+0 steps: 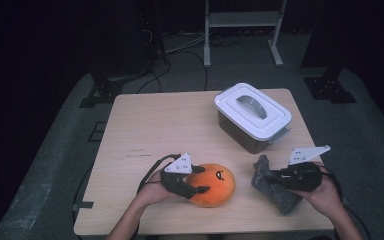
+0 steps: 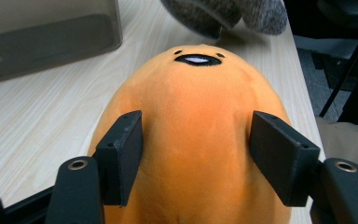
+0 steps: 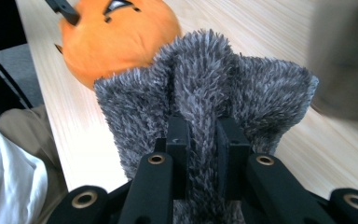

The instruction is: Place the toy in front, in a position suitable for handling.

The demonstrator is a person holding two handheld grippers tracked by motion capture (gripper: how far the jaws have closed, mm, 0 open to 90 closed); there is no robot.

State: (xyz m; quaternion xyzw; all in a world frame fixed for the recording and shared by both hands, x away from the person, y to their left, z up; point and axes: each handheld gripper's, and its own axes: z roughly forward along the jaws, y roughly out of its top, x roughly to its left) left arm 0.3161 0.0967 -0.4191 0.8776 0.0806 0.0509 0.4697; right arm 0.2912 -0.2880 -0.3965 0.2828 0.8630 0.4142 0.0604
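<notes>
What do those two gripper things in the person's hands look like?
Both the left gripper and the right gripper are black with two blocky jaws. Each carries a pale grey three-cornered plate on top, brass-coloured screw holes, and a black cable trailing back. The forearms show no sleeves.

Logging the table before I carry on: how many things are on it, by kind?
Plush toys: 1, the orange plush, between the jaws of the left claw.
Fuzzy cloths: 1, the grey cloth, pinched by the right claw.
Lidded boxes: 1, the storage box.
Total: 3
</notes>
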